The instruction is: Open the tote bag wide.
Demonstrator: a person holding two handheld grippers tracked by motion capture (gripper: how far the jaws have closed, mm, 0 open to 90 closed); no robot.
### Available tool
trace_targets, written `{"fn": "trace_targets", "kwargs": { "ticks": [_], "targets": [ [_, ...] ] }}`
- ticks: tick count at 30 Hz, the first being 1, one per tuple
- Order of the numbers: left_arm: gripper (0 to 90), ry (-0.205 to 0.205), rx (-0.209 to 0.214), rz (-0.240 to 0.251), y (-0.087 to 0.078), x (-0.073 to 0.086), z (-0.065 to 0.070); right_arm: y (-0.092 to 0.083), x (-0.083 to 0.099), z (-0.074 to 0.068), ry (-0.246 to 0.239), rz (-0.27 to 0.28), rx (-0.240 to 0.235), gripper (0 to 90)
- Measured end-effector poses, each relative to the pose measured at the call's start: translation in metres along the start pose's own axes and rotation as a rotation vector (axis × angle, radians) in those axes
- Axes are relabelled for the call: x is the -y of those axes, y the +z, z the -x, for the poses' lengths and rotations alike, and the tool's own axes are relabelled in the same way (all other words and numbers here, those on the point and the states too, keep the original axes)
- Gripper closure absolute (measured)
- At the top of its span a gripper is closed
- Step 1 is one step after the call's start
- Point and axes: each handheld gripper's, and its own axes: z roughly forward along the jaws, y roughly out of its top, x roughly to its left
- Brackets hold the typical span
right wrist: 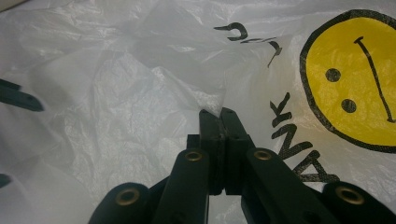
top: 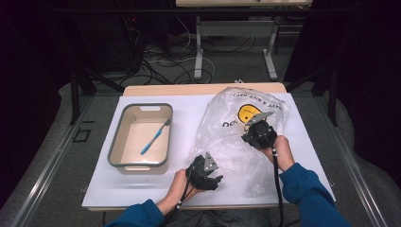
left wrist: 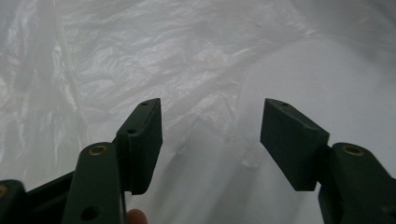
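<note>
Two hand-held grippers worked a clear plastic bag (top: 236,137) with a yellow smiley face, lying toward the tabletop's (top: 108,189) right edge. The right hand-held gripper (right wrist: 219,114) pinched its film; the left hand-held gripper (left wrist: 211,123) gaped beside the bag, near the front edge.

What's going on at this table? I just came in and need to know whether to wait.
A person is working on a clear plastic bag with a gripper in each hand. The right gripper is shut on a fold of the bag, beside its yellow smiley face, and holds it up. The left gripper has its jaws open at the bag's near edge, with nothing pinched yet. To the left, a blue toothbrush lies in a grey tub, untouched.
</note>
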Motion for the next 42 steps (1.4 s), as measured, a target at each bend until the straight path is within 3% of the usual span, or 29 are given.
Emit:
{"fn": "trace_targets", "kwargs": {
  "ticks": [4, 7, 8, 9, 10, 12, 13, 14, 15, 18, 21, 24, 27, 33, 40, 42],
  "targets": [
    [34.9, -0.002, -0.028, -0.01, 0.015, -0.002, -0.005, -0.001, 0.0, 0.001, -0.007, 0.002, -0.006, 90.0],
    [36.2, -0.009, -0.004, 0.011, 0.02, -0.001, -0.008, -0.001, 0.0, 0.002, -0.005, -0.004, -0.009, 90.0],
    [41.3, -0.001, 0.016, 0.009, 0.019, -0.001, -0.009, -0.001, 0.001, 0.001, 0.001, 0.0, -0.006, 90.0],
    [41.3, -0.003, 0.01, 0.029, 0.02, 0.0, -0.009, -0.001, 0.001, 0.001, 0.001, 0.0, -0.006, 90.0],
    [47.5, -0.001, 0.042, 0.023, 0.02, 0.001, -0.011, -0.001, 0.0, 0.001, 0.006, -0.001, -0.003, 90.0],
    [56.3, -0.01, 0.054, 0.033, 0.02, 0.001, -0.012, -0.001, 0.0, 0.001, 0.004, 0.002, -0.003, 90.0],
    [63.3, -0.016, 0.059, 0.043, 0.021, 0.001, -0.011, -0.001, 0.0, 0.001, 0.002, 0.0, -0.006, 90.0],
    [77.8, -0.013, 0.031, 0.056, 0.023, 0.001, -0.011, -0.002, 0.0, 0.001, -0.004, 0.0, -0.009, 90.0],
    [82.9, -0.018, 0.026, 0.052, 0.023, 0.001, -0.012, -0.001, 0.0, 0.0, 0.0, 0.002, -0.007, 90.0],
    [90.0, -0.027, 0.023, 0.07, 0.026, 0.001, -0.017, -0.004, -0.001, 0.0, -0.008, 0.004, -0.017, 90.0],
    [90.0, -0.018, 0.011, 0.069, 0.023, 0.001, -0.018, -0.006, -0.001, 0.0, -0.011, 0.022, -0.012, 90.0],
    [90.0, -0.004, 0.003, 0.088, 0.01, -0.002, -0.021, -0.019, -0.005, 0.0, -0.009, 0.06, 0.008, 90.0],
    [90.0, 0.014, -0.048, 0.141, -0.009, -0.006, -0.022, -0.028, -0.007, -0.001, -0.009, 0.082, 0.019, 90.0],
    [90.0, 0.063, -0.132, 0.175, -0.048, -0.009, -0.03, -0.048, -0.012, 0.003, 0.005, 0.15, 0.088, 90.0],
    [90.0, 0.068, -0.225, 0.218, -0.086, -0.017, -0.047, -0.066, -0.013, 0.018, 0.055, 0.176, 0.156, 90.0],
    [90.0, 0.063, -0.255, 0.229, -0.095, -0.018, -0.052, -0.073, -0.011, 0.029, 0.086, 0.186, 0.189, 90.0]
  ]
}}
